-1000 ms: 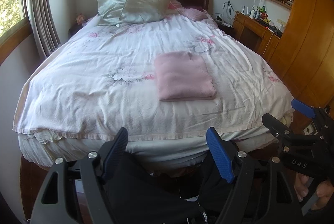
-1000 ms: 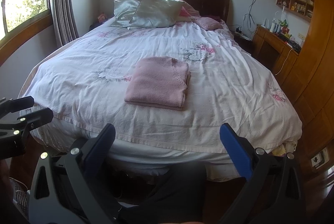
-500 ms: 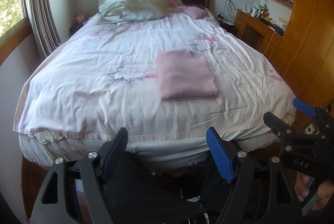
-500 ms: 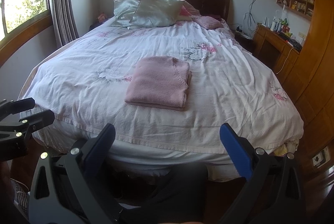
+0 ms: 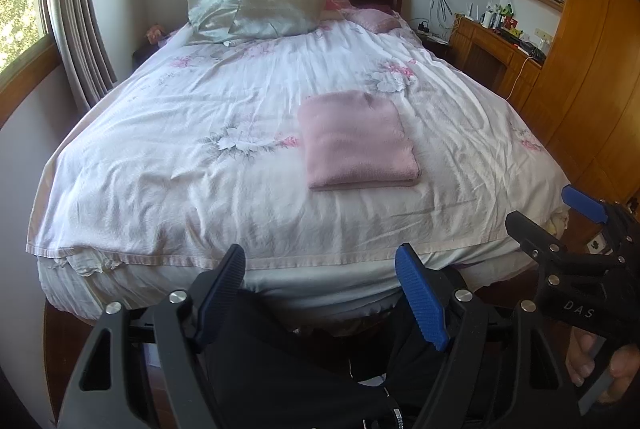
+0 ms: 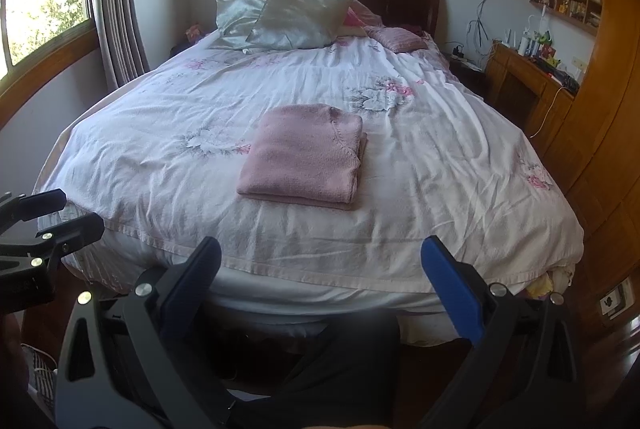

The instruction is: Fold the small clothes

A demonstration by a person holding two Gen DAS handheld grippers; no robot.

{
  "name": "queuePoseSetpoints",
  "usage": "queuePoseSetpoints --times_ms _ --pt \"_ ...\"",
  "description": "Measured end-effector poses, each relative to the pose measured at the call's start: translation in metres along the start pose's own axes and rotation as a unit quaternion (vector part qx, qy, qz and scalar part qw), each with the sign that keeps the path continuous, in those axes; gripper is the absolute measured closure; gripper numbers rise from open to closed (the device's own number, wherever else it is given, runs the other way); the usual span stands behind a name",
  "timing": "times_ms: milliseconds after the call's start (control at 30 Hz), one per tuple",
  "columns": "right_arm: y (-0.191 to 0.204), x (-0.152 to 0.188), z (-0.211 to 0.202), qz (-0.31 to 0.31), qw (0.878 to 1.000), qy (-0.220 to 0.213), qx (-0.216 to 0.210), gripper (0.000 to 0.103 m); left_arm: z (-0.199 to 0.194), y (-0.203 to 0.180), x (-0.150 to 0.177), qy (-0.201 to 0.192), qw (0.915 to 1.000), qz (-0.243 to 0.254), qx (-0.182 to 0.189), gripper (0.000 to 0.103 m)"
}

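A pink knitted garment [image 5: 358, 139] [image 6: 302, 157] lies folded into a neat rectangle on the floral bed cover [image 5: 200, 133] [image 6: 440, 165], a little right of the bed's middle. Both grippers are held back off the foot of the bed, well short of the garment. My left gripper [image 5: 320, 293] is open, with nothing between its blue pads. My right gripper [image 6: 320, 285] is open too and holds nothing. Each gripper shows at the edge of the other's view: the right gripper [image 5: 576, 249] and the left gripper [image 6: 40, 229].
Silver and white pillows [image 5: 260, 5] [image 6: 280, 13] are piled at the headboard. A wooden desk [image 5: 496, 49] with clutter and a tall wardrobe [image 5: 592, 77] line the right wall. Curtains [image 6: 116, 1] and windows are on the left. Dark trouser legs [image 5: 280, 369] sit below the grippers.
Both views have shifted only slightly, drifting a little relative to the bed. The garment has not moved and both grippers stay open.
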State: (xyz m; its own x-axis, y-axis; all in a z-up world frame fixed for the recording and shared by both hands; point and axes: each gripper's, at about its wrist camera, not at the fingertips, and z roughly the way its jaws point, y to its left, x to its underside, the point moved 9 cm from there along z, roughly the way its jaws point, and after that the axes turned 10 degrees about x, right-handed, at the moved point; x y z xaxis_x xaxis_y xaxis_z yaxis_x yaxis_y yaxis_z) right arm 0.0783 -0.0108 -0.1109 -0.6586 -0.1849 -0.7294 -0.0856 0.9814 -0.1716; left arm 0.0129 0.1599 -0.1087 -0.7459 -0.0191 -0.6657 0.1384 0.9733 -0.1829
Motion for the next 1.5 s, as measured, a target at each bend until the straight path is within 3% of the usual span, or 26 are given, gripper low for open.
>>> queuePoseSetpoints --times_ms 1500 --pt "0.004 -0.004 0.002 -0.002 1.000 -0.001 -0.005 0.003 0.005 0.008 -0.003 0.003 1.0000 0.005 -0.002 0.025"
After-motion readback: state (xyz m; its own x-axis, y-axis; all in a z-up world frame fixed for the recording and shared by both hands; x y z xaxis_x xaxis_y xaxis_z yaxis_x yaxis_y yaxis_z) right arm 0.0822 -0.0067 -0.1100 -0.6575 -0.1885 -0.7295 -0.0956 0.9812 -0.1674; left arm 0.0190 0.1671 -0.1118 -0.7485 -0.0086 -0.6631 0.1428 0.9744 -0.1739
